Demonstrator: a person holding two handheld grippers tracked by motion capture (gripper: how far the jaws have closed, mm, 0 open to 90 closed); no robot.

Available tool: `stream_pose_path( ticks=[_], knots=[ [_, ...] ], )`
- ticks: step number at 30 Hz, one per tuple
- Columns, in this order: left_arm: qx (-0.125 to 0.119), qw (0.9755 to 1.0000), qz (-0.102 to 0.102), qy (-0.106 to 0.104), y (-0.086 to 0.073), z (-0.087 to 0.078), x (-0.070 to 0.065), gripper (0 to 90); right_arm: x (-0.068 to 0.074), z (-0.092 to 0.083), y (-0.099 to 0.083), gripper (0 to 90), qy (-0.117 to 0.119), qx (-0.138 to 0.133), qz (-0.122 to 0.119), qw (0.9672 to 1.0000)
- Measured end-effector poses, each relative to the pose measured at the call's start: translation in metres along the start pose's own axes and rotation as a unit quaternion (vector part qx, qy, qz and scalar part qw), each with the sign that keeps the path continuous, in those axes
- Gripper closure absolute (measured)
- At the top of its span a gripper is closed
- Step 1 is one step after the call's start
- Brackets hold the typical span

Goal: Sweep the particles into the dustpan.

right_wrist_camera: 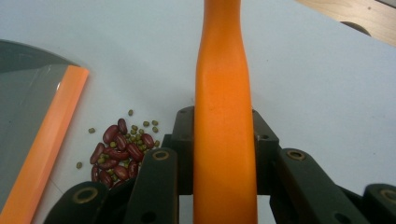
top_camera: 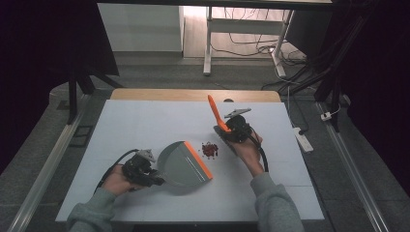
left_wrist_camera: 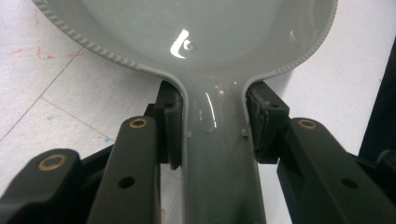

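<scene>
From the high view, the grey dustpan [top_camera: 186, 162] lies on the table [top_camera: 145, 121], its orange lip beside the beans [top_camera: 210, 149]. In the left gripper view, the left gripper [left_wrist_camera: 212, 123] clamps the dustpan's stiff, slick handle. In the right gripper view, the right gripper [right_wrist_camera: 224, 135] grips the orange brush handle [right_wrist_camera: 224, 93] (light, rigid plastic, I judge).
</scene>
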State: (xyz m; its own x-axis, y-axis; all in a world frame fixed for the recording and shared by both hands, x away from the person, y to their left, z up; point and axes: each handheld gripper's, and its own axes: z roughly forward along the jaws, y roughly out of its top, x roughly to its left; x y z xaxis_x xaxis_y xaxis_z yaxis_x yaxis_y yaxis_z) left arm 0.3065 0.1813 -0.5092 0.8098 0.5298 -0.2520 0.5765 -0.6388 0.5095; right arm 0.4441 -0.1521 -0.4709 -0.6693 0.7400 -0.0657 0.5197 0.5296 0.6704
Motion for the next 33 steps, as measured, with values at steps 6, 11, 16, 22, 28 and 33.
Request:
stream_pose_path(
  ticks=[6, 11, 16, 22, 28, 33],
  knots=[
    [0.002, 0.9999, -0.01, -0.002, 0.001, 0.002, 0.002, 61.8, 0.004, 0.007, 0.003, 70.5, 0.003, 0.01, -0.008, 0.9999],
    [0.002, 0.9999, -0.015, -0.004, 0.002, 0.003, 0.003, 61.8, 0.007, 0.013, 0.006, 70.5, 0.005, 0.016, -0.015, 0.9997],
    [0.004, 0.9999, -0.014, -0.005, 0.002, 0.003, 0.004, 61.8, 0.013, 0.019, 0.009, 70.6, 0.008, 0.025, -0.025, 0.9994],
    [0.004, 0.9999, -0.014, -0.004, 0.002, 0.003, 0.004, 61.8, 0.021, 0.025, 0.011, 70.6, 0.016, 0.033, -0.033, 0.9988],
    [0.005, 0.9999, -0.014, -0.004, 0.003, 0.003, 0.004, 61.8, 0.032, 0.029, 0.014, 70.6, 0.019, 0.04, -0.049, 0.9978],
    [0.005, 0.9999, -0.015, -0.004, 0.003, 0.004, 0.003, 61.8, 0.039, 0.03, 0.014, 70.6, 0.023, 0.041, -0.056, 0.9973]
  ],
)
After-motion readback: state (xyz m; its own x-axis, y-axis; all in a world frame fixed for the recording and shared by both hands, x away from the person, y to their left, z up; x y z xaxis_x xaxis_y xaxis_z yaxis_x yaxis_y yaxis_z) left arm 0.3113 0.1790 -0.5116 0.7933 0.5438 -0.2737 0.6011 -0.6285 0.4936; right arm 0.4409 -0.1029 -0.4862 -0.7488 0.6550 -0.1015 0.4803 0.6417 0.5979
